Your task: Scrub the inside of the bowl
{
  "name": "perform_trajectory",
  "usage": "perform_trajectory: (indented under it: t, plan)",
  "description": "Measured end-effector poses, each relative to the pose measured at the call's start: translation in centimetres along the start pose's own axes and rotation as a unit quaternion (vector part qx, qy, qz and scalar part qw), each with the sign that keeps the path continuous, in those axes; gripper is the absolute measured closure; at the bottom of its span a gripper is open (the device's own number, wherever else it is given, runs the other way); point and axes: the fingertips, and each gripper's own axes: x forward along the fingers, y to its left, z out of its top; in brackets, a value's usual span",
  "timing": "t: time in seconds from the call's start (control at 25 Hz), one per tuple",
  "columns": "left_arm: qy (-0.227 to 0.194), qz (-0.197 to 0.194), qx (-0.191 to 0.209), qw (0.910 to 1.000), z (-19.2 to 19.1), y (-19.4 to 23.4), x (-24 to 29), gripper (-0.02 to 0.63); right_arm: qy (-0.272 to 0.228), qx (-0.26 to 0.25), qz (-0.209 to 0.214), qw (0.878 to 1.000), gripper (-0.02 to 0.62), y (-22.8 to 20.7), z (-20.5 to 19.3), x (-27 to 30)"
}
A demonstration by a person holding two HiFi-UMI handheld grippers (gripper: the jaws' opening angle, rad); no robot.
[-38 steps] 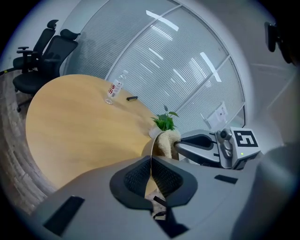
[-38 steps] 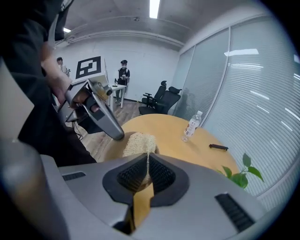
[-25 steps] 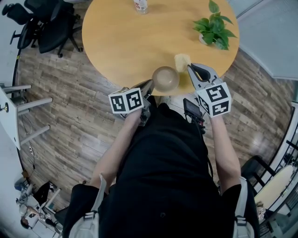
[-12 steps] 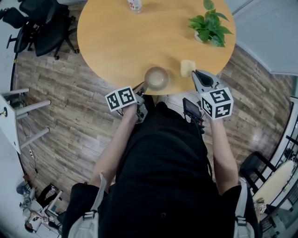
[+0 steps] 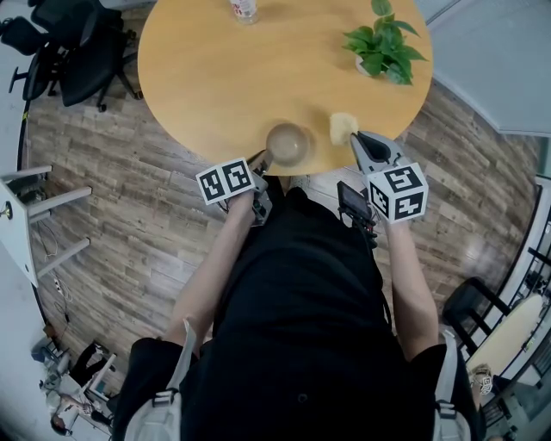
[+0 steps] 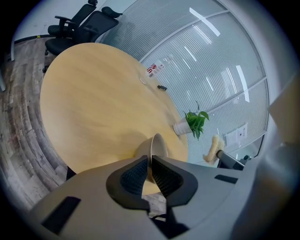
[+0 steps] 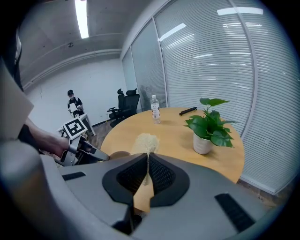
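A brownish bowl [image 5: 288,142] sits at the near edge of the round wooden table [image 5: 224,77]. My left gripper [image 5: 261,162] is shut on the bowl's near rim. In the left gripper view the thin rim [image 6: 157,145] runs between the two pads of the left gripper [image 6: 151,161]. My right gripper [image 5: 357,138] is shut on a pale yellow scrubber [image 5: 342,127], held just right of the bowl and apart from it. In the right gripper view the scrubber [image 7: 145,142] sticks out past the shut right gripper [image 7: 146,161], with the bowl [image 7: 119,154] low at left.
A potted plant [image 5: 383,47] stands at the table's far right and a bottle [image 5: 244,9] at its far edge. A small black item [image 7: 188,110] lies behind the plant. Office chairs [image 5: 69,52] stand at far left, and a glass wall [image 7: 211,56] is on the right.
Both grippers have sunk toward the table, and the bowl has come down with the left one. The scrubber now sits a little further right of the bowl. Little moved in the last half second.
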Motion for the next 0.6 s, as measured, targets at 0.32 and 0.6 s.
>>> perform_trajectory:
  t: [0.32, 0.6]
  plan:
    - [0.005, 0.013, 0.01, 0.9998, -0.2, 0.6, 0.2, 0.512, 0.005, 0.007, 0.01, 1.0, 0.571, 0.2, -0.5, 0.5]
    - [0.005, 0.039, 0.036, 0.9986, 0.0, 1.4, -0.5, 0.486, -0.001, 0.005, 0.018, 1.0, 0.571, 0.7, 0.1, 0.8]
